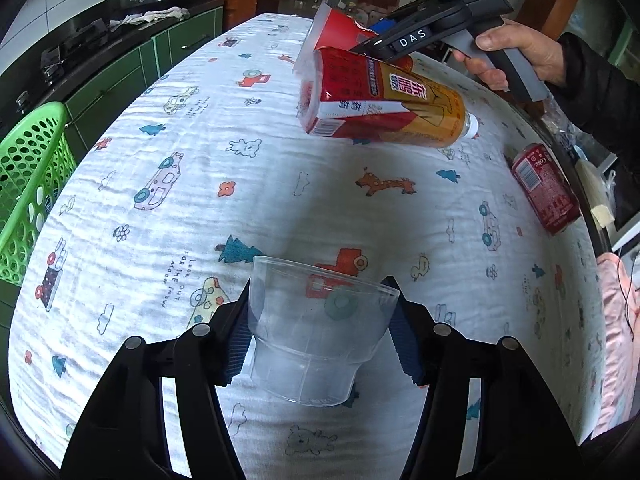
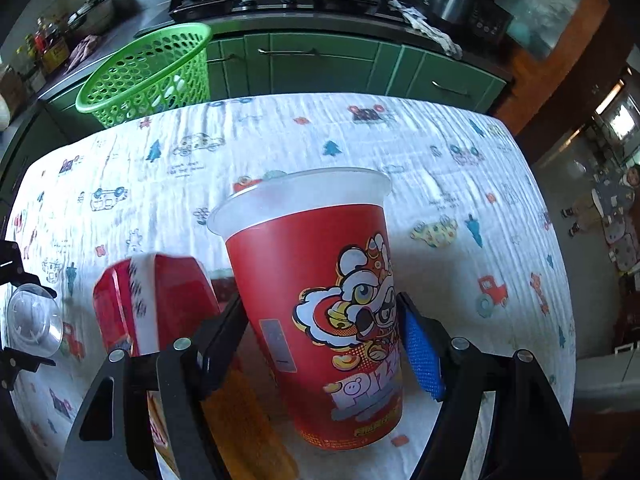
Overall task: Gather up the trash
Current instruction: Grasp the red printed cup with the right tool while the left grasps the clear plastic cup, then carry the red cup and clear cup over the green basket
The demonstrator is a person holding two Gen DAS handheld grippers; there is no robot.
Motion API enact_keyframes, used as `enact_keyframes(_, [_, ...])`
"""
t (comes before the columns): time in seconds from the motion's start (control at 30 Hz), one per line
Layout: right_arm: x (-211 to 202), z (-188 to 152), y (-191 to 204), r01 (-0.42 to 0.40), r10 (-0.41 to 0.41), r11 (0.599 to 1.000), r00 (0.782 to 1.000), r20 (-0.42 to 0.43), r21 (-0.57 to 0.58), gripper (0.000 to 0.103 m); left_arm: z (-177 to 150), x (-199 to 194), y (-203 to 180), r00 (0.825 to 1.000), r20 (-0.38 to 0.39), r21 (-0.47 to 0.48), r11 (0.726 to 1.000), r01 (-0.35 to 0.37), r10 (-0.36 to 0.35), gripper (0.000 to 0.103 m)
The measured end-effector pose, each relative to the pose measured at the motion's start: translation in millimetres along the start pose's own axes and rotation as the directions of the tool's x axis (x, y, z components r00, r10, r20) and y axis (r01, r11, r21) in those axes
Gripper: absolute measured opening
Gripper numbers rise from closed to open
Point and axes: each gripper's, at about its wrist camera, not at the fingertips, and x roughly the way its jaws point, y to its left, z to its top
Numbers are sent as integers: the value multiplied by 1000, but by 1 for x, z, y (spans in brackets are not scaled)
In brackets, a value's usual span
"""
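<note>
Two grippers over a worktop [image 1: 280,184] under a cartoon-print cloth. Left gripper [image 1: 320,320]: jaws clenched on one clear plastic cup [image 1: 316,328], raised above the cloth. Right gripper [image 2: 324,340]: jaws grasping one red paper cup [image 2: 320,320] printed with a lion-dance figure, lettering partly hidden; one tea bottle [image 1: 384,100] with a red-and-gold Chinese label alongside it, grip on it unclear. One red can [image 1: 546,188] marked "Coke" lying near the worktop's edge. One green basket [image 2: 156,72] beyond the worktop. "DAS" readable on the right gripper's body
</note>
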Motion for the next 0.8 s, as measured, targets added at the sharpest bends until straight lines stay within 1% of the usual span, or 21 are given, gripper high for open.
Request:
enact_keyframes(0.1, [-1,9,18,9,-9,999,1000,2,-47,71,-5,-9,5,1000,14,-18,1000,-2,2,59])
enact_keyframes(0.27, [-8,27,41,7,-5,997,1000,25,-76,71,-10,-24,14,999,46,-33,999,-12,14,59])
enact_keyframes(0.43, [-13,49,66,28,-24,995,999,44,-95,71,-15,-44,35,996,85,-65,998,-26,31,59])
enact_keyframes(0.5, [-17,60,74,32,-28,996,998,57,-81,71,-16,-53,46,994,101,-78,996,-32,40,59])
enact_keyframes(0.63, [-26,91,91,47,-43,998,995,94,-48,71,-14,-78,81,986,140,-119,990,-68,85,59])
enact_keyframes(0.7, [-28,107,101,42,-38,999,993,113,-30,71,-11,-91,103,980,162,-145,985,-93,116,59])
enact_keyframes(0.8, [-30,137,119,12,-13,1000,989,144,12,71,-5,-113,147,966,186,-197,970,-142,179,59])
